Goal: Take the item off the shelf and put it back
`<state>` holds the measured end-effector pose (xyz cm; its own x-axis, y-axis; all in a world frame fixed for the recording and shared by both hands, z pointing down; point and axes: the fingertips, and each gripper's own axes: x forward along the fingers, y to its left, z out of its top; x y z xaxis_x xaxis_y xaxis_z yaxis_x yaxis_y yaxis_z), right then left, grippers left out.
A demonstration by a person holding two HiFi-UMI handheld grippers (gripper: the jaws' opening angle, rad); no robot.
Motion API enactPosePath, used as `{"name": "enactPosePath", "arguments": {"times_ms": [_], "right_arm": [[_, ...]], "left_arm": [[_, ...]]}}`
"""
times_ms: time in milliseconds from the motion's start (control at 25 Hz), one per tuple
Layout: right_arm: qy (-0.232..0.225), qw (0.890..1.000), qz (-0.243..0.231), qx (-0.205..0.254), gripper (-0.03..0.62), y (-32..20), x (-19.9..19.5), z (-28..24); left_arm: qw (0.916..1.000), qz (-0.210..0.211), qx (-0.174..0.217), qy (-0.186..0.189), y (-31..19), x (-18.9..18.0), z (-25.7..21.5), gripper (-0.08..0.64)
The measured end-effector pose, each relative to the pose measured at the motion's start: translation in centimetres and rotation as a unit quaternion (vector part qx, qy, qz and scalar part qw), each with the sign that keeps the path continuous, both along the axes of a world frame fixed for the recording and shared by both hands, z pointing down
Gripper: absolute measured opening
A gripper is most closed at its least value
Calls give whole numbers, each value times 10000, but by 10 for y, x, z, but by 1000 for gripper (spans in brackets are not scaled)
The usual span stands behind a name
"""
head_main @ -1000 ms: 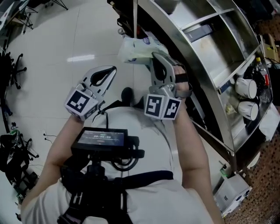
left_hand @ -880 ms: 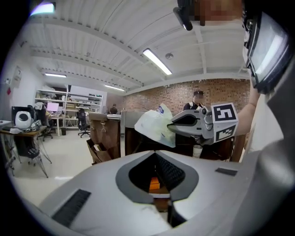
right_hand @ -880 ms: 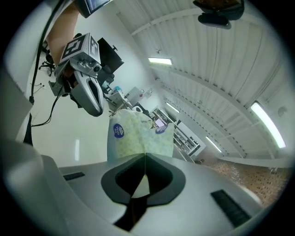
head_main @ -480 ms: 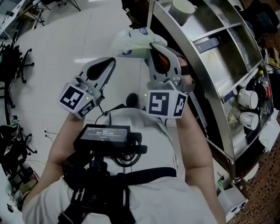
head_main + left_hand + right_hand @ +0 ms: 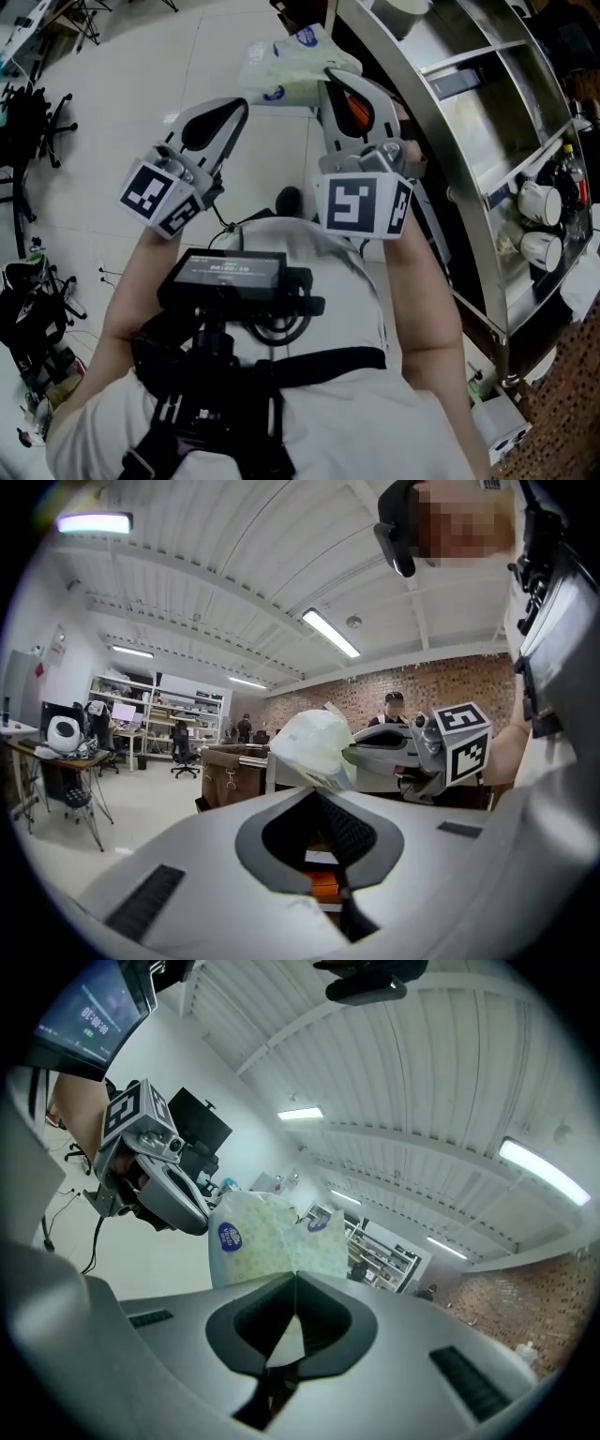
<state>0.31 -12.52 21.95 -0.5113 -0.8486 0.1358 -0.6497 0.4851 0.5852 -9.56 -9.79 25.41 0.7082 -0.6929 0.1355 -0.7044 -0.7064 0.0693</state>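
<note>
A pale green tissue pack (image 5: 286, 70) with blue round stickers hangs in the air left of the steel shelf (image 5: 469, 122). My right gripper (image 5: 328, 80) is shut on the pack's right side; in the right gripper view the pack (image 5: 267, 1237) stands straight up out of the closed tips (image 5: 293, 1277). My left gripper (image 5: 244, 105) meets the pack's left corner, jaws together. In the left gripper view the pack (image 5: 314, 747) sits right at the closed tips (image 5: 317, 789), with the right gripper (image 5: 352, 757) beyond it.
The curved steel shelf holds two white cups (image 5: 539, 202) on a lower level and a white tub (image 5: 403, 7) near the top. A screen device (image 5: 230, 277) sits on the person's chest. Black chairs and stands (image 5: 37, 122) line the left of the tiled floor.
Both grippers and the tissue pack between them have risen together and moved up the picture alongside the shelf. The grips look unchanged.
</note>
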Motion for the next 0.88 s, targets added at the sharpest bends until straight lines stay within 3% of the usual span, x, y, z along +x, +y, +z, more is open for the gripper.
{"name": "enactPosePath", "arguments": {"times_ms": [480,880], "right_arm": [[-67,9999,98,-57,9,-5,13,5],[-63,9999,113,-70,9,-13,11,5]], "left_arm": [[9999,12,-133,51,-5,8,6,7],[10000,-5,-1,93,-12,4,3,8]]}}
